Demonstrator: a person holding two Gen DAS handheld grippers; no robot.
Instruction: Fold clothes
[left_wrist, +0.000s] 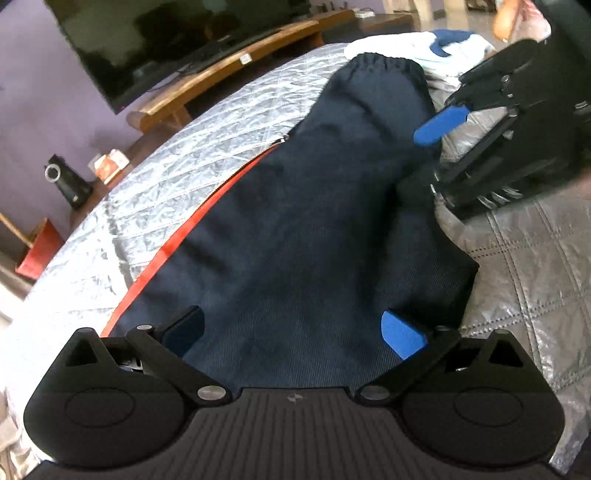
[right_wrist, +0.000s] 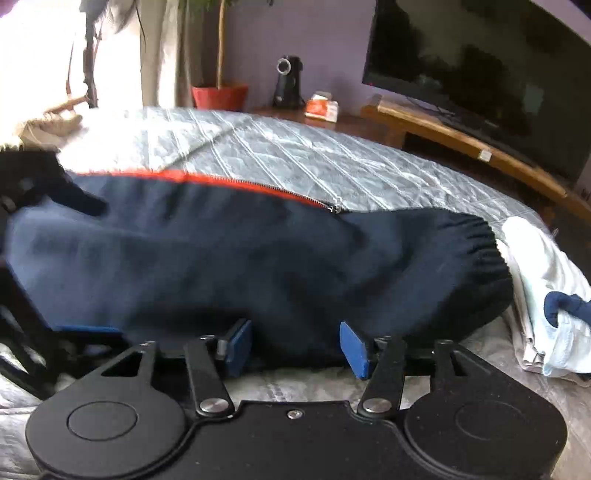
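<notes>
A navy garment (left_wrist: 295, 221) with a red stripe and a zipper (right_wrist: 334, 207) lies stretched out on the grey quilted bedspread (left_wrist: 177, 177). Its elastic hem (right_wrist: 480, 251) points toward a pile of other clothes. My left gripper (left_wrist: 293, 332) stands wide open over one end of the garment, with nothing pinched. My right gripper (right_wrist: 295, 349) is open at the garment's near long edge (right_wrist: 295, 332), and the cloth edge lies between its blue pads without being pinched. In the left wrist view, the right gripper (left_wrist: 421, 162) straddles that edge with one blue finger (left_wrist: 439, 123) above the cloth.
A pile of white and light-blue clothes (right_wrist: 546, 295) lies on the bed past the hem. Beyond the bed stand a dark TV (right_wrist: 480, 74) on a wooden stand (right_wrist: 461, 144), a black device (right_wrist: 288, 81), a small box (right_wrist: 323, 107) and a red plant pot (right_wrist: 219, 96).
</notes>
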